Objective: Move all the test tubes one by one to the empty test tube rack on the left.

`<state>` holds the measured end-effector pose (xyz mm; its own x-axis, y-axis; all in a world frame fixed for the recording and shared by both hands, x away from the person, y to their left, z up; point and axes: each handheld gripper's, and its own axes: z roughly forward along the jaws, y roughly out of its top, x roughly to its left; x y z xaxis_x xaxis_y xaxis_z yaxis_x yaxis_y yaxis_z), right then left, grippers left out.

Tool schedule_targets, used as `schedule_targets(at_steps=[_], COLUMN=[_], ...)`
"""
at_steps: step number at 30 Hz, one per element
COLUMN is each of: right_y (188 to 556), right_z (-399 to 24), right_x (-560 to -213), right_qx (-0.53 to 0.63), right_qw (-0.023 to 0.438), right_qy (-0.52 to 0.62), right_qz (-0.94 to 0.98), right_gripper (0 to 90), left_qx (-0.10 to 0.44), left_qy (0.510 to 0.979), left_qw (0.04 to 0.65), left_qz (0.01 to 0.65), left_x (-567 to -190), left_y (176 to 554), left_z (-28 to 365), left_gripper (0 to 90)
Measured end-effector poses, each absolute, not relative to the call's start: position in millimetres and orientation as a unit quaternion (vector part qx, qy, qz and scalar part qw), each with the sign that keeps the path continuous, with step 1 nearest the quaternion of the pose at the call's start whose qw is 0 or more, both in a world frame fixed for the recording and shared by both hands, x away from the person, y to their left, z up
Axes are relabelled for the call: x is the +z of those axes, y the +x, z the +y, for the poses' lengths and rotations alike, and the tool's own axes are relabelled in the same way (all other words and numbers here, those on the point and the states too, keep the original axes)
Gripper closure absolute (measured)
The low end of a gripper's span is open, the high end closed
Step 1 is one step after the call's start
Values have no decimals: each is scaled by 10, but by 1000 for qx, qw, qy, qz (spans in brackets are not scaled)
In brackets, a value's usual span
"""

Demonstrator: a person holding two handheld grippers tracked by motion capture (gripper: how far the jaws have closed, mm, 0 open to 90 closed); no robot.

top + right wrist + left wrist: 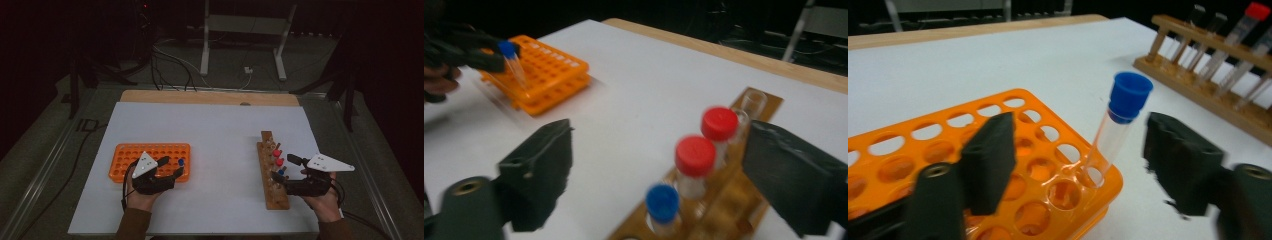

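Blue tube seated in the orange rack, my left gripper letting go.

My left gripper stands open around the blue-capped tube, pads clear of it, so the tube leans in a corner hole of the orange rack by its own weight. The other holes I can see hold nothing. Well right of the orange rack, my right gripper is open over the wooden rack, jaws straddling two red-capped tubes and another blue one, likely for the next pick.
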<state>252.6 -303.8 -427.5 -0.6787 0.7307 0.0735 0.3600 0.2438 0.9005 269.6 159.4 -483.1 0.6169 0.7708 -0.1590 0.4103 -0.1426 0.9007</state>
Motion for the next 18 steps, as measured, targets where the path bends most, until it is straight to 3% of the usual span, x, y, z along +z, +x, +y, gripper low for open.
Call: schedule_targets(at_steps=[1,2,5,7,13,18], right_y=[2517,2495,2469,2446,2427,2452], right_z=[-3055,-3087,-3111,-3133,-3158,-3120], right_x=[-4295,-4335,-4374,-4412,-4520,-4553], right_qx=[499,496,492,489,469,462], right_qw=[185,184,186,186,183,188], right_qy=[357,361,360,359,353,345], right_qz=[768,768,770,773,789,795], right_gripper=[169,236,305,382,655,753], left_qx=[174,174,181,187,196,198], left_qy=[732,730,723,723,725,723], left_qw=[520,522,523,514,509,509], left_qz=[404,406,414,421,421,423], left_x=[-4823,-4817,-4805,-4795,-4785,-4791], left_y=[2693,2690,2685,2687,2687,2689], left_z=[1610,1624,1650,1651,1655,1655], left_gripper=[249,177,130,20,2,2])
